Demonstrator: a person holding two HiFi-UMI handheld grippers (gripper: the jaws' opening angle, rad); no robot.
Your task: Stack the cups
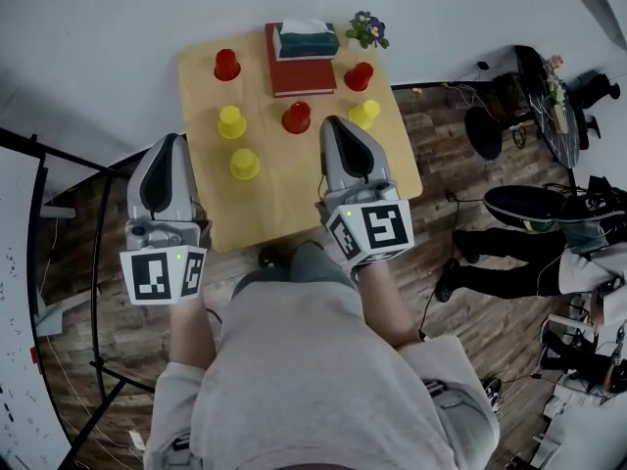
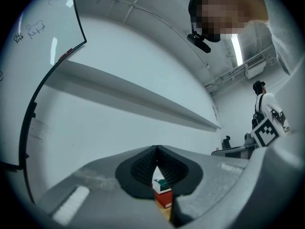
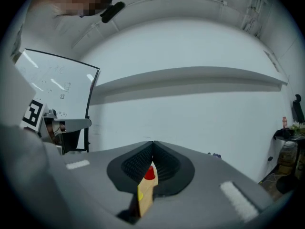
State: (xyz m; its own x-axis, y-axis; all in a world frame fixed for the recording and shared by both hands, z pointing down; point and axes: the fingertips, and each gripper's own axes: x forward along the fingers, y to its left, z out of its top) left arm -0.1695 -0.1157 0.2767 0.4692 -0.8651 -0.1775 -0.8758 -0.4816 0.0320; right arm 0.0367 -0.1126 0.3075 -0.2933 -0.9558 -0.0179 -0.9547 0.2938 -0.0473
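Note:
On the small wooden table (image 1: 284, 199) stand three red cups (image 1: 226, 64) (image 1: 359, 76) (image 1: 296, 117) and three yellow cups (image 1: 231, 121) (image 1: 244, 164) (image 1: 364, 114), all apart and upside down. My left gripper (image 1: 172, 138) hovers off the table's left edge, shut and empty. My right gripper (image 1: 331, 121) is over the table's right half, between the middle red cup and the right yellow cup, shut and empty. In the left gripper view the closed left gripper (image 2: 156, 149) frames the red book (image 2: 164, 200). In the right gripper view a red cup (image 3: 150, 174) shows below the shut right gripper (image 3: 153, 144).
A red book (image 1: 299, 74) with a tissue box (image 1: 305, 39) lies at the table's back, a flower pot (image 1: 367, 29) beside it. A whiteboard (image 1: 15, 292) stands at left. At right sit a seated person's legs (image 1: 500, 267), black stools (image 1: 490, 130) and cables.

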